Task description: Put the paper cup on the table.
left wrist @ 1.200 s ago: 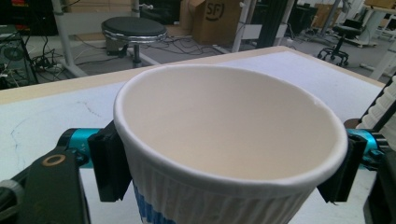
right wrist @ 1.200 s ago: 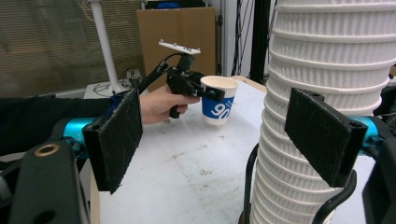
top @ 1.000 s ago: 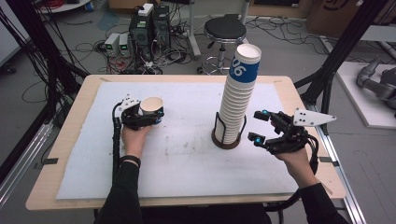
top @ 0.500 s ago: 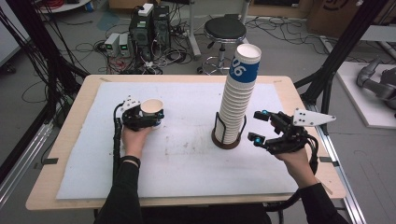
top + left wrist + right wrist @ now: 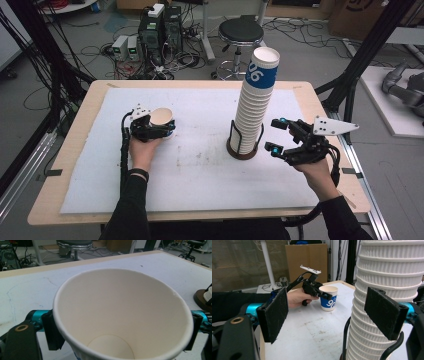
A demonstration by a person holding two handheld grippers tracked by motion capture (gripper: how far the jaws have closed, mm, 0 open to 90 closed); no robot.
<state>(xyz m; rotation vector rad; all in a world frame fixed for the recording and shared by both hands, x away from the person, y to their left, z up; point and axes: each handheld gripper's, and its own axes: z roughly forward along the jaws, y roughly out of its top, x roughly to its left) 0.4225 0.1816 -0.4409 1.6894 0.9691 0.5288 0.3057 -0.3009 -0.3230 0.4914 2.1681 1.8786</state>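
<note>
Risk check: single cup held at table's left side, cup stack beside right gripper.

L gripper (image 5: 156, 131) jaws pinch a paper cup (image 5: 162, 119) upright, toward left edge of table (image 5: 75, 130); a thin wall under side pressure could buckle or slip if squeezed harder. R gripper (image 5: 279, 135) jaws spread wide, empty, just beside tall cup stack (image 5: 254, 100) in its wire holder (image 5: 243, 149) near right edge. Stack looks top-heavy; an off-centre nudge from a jaw could prob. topple it.
</note>
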